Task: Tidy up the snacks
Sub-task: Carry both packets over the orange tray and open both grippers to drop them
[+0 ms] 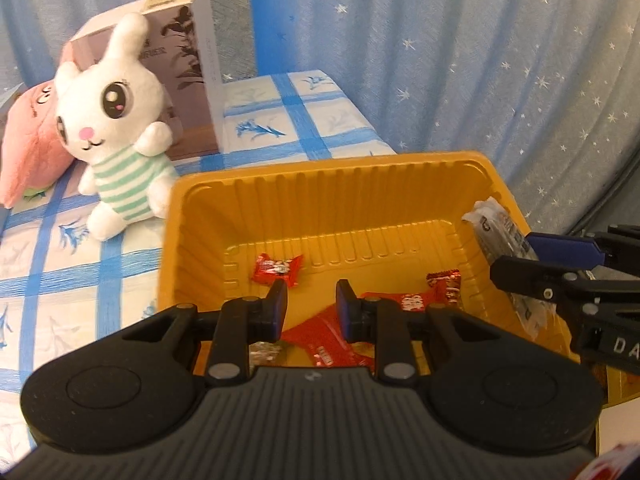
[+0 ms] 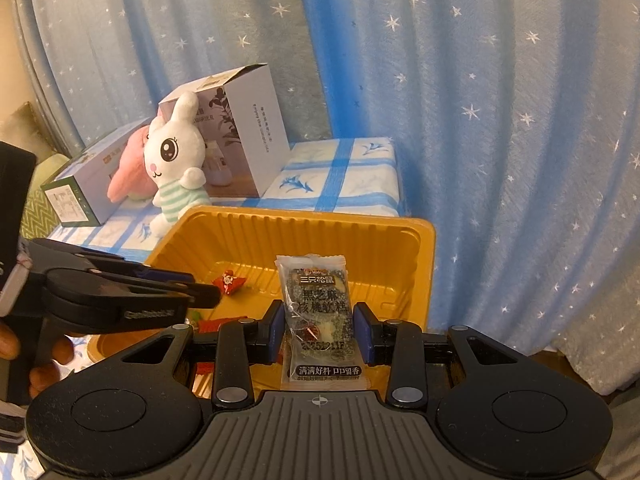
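Right gripper (image 2: 319,328): held over the near part of the yellow tray (image 2: 424,240), its two blue pads pinching a clear snack packet (image 2: 318,304) with dark contents and printed Chinese text. The packet was kept upright between the pads, its upper end rising above them. In the left wrist view the same packet (image 1: 500,240) was seen at the tray's right wall, gripped by the right gripper (image 1: 520,264).

Left gripper (image 1: 311,308): positioned above the near edge of the tray (image 1: 180,240), jaws spread apart with nothing between them.

Tray contents: one red wrapped candy (image 1: 278,270) lying on the floor toward the left; a second red candy (image 1: 446,286) toward the right; a larger red packet (image 1: 320,340) and another red wrapper (image 1: 412,302) lying just beyond the left gripper's pads.

Surroundings: the tray was set on a counter covered by a blue-checked cloth (image 1: 296,120). A white plush rabbit (image 1: 116,132) in a green-striped shirt was seated left of the tray, a pink plush (image 1: 32,140) beside it, a tall printed box (image 1: 188,64) standing behind. A star-patterned blue curtain (image 2: 480,120) hung at the back.
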`<state>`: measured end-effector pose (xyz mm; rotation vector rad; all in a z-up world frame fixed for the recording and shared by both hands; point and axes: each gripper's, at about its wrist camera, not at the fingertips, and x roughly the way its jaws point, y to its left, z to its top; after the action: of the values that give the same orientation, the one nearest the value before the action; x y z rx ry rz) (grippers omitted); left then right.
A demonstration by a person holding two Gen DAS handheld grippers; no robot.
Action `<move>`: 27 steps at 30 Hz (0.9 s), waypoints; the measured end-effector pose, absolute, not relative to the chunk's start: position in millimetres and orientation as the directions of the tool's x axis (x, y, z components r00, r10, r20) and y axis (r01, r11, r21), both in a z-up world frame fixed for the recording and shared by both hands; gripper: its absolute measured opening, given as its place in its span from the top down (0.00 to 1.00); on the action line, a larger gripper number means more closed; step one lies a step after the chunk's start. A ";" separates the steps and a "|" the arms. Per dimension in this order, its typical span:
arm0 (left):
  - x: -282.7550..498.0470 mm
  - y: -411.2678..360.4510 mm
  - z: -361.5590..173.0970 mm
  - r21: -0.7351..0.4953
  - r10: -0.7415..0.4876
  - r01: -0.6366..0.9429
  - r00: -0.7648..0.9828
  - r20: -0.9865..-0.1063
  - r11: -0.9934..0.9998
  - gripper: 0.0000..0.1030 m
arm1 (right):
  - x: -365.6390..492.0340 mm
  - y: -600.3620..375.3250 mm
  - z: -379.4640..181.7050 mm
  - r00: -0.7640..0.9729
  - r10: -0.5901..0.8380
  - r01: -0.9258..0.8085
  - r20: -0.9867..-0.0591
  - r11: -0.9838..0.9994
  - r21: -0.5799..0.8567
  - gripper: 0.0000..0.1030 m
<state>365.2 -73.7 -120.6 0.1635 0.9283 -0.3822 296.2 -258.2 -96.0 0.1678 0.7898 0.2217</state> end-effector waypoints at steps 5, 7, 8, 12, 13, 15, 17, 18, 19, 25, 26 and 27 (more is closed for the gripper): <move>368.6 -60.8 -114.5 -0.029 -0.235 0.356 0.551 -0.801 0.934 0.77 | 305.8 -254.3 -95.5 0.678 0.279 -0.168 -0.680 0.960 0.225 0.64; 370.0 -57.2 -113.6 -0.027 -0.226 0.343 0.555 -0.801 0.939 0.77 | 311.3 -250.4 -95.4 0.676 0.286 -0.186 -0.679 0.958 0.218 0.64; 370.5 -55.3 -112.8 -0.029 -0.223 0.337 0.555 -0.801 0.941 0.77 | 314.5 -248.0 -95.7 0.674 0.289 -0.194 -0.680 0.957 0.215 0.64; 372.4 -51.6 -112.3 -0.029 -0.214 0.323 0.556 -0.803 0.946 0.77 | 327.6 -239.1 -98.9 0.663 0.308 -0.223 -0.682 0.951 0.213 0.64; 372.5 -50.9 -112.4 -0.030 -0.214 0.322 0.556 -0.803 0.946 0.77 | 331.0 -237.0 -100.2 0.661 0.311 -0.228 -0.683 0.950 0.211 0.64; 372.6 -49.9 -112.5 -0.031 -0.212 0.317 0.555 -0.804 0.948 0.77 | 337.1 -232.2 -102.4 0.657 0.314 -0.238 -0.686 0.949 0.206 0.64; 372.8 -49.4 -112.6 -0.034 -0.212 0.314 0.555 -0.805 0.949 0.77 | 342.6 -228.0 -105.0 0.650 0.319 -0.248 -0.690 0.947 0.204 0.64; 372.7 -49.5 -112.7 -0.034 -0.212 0.313 0.554 -0.805 0.949 0.77 | 345.2 -226.1 -106.1 0.648 0.320 -0.251 -0.691 0.946 0.204 0.64; 372.6 -49.7 -112.7 -0.034 -0.212 0.314 0.554 -0.805 0.949 0.77 | 347.5 -224.4 -107.1 0.647 0.322 -0.253 -0.691 0.946 0.204 0.64; 370.8 -50.5 -111.9 -0.035 -0.214 0.315 0.553 -0.805 0.948 0.77 | 351.2 -219.1 -109.1 0.659 0.316 -0.246 -0.682 0.948 0.202 0.64; 370.3 -50.8 -111.6 -0.035 -0.214 0.316 0.554 -0.805 0.948 0.77 | 351.2 -219.7 -108.5 0.659 0.316 -0.240 -0.682 0.948 0.208 0.64; 369.6 -51.0 -111.3 -0.034 -0.215 0.318 0.555 -0.804 0.948 0.77 | 351.3 -220.4 -107.8 0.656 0.321 -0.240 -0.683 0.947 0.215 0.64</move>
<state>369.6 -51.0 -111.3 0.1202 0.9316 -0.3155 351.3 -220.4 -107.8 0.1092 0.7938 0.3184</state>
